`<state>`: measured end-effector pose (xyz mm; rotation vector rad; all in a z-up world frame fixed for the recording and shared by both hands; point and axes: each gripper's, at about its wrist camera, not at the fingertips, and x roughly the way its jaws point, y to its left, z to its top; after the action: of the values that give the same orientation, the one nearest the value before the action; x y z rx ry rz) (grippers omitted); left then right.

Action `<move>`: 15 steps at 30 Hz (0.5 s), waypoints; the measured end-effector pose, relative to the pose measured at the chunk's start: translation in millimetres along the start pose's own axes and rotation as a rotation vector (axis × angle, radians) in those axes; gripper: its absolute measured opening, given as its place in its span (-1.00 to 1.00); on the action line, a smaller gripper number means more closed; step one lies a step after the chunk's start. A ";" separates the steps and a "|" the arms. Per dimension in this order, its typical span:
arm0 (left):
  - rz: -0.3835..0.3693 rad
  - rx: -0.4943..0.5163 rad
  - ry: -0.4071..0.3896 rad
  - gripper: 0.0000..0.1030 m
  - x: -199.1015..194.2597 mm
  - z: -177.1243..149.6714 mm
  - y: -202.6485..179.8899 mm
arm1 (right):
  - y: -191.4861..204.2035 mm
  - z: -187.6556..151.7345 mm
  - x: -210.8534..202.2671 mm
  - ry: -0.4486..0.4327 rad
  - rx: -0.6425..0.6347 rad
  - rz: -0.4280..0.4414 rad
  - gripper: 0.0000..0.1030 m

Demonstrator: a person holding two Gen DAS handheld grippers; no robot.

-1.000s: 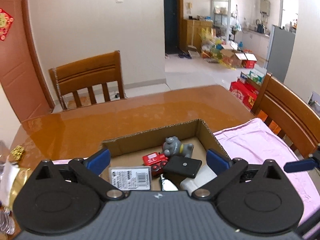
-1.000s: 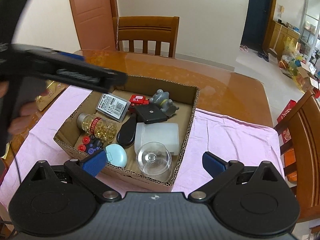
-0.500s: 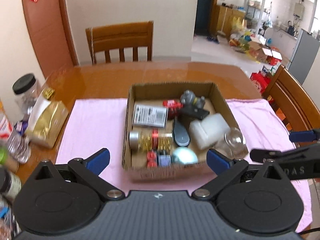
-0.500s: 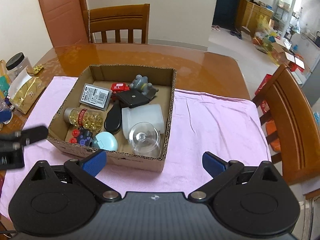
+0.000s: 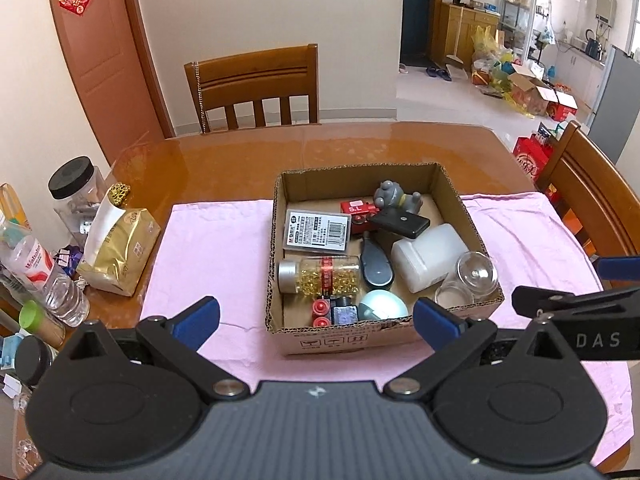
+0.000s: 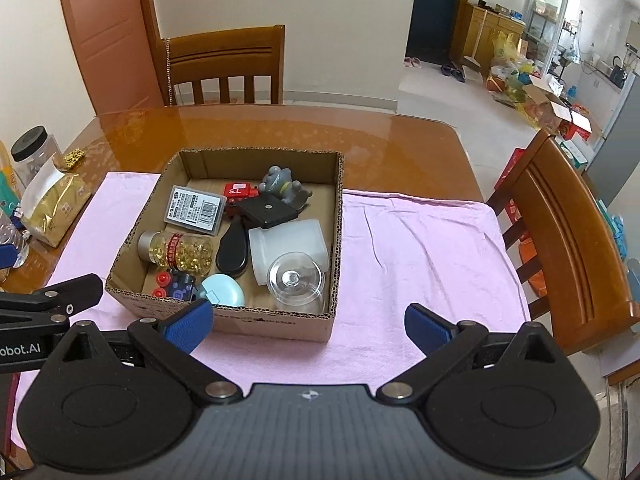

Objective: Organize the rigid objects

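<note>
Both tongs, left (image 5: 316,320) and right (image 6: 308,322), hang released near the box (image 5: 352,340); its front wall hides the toys' (image 5: 332,314) lower parts.

I am holding the left gripper (image 5: 316,318) level with its jaws spread wide and nothing between them. I am keeping the right gripper (image 6: 308,322) just beside it, jaws equally wide apart, nothing between its blue fingertips (image 6: 424,328).
</note>
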<state>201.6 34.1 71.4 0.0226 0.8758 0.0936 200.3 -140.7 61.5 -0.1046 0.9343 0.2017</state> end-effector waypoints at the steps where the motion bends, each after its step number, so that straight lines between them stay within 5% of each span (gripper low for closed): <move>1: 0.001 0.001 0.002 0.98 0.3 0.2 0.0 | -0.1 0.1 0.1 0.000 0.003 0.000 1.00; 15: 0.007 0.006 0.012 0.98 2.3 0.9 -1.1 | -3.7 0.9 1.6 0.006 0.021 -0.012 1.00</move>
<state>203.8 33.2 70.2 0.0313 0.8884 0.0979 202.7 -144.0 60.7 -0.0914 0.9418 0.1807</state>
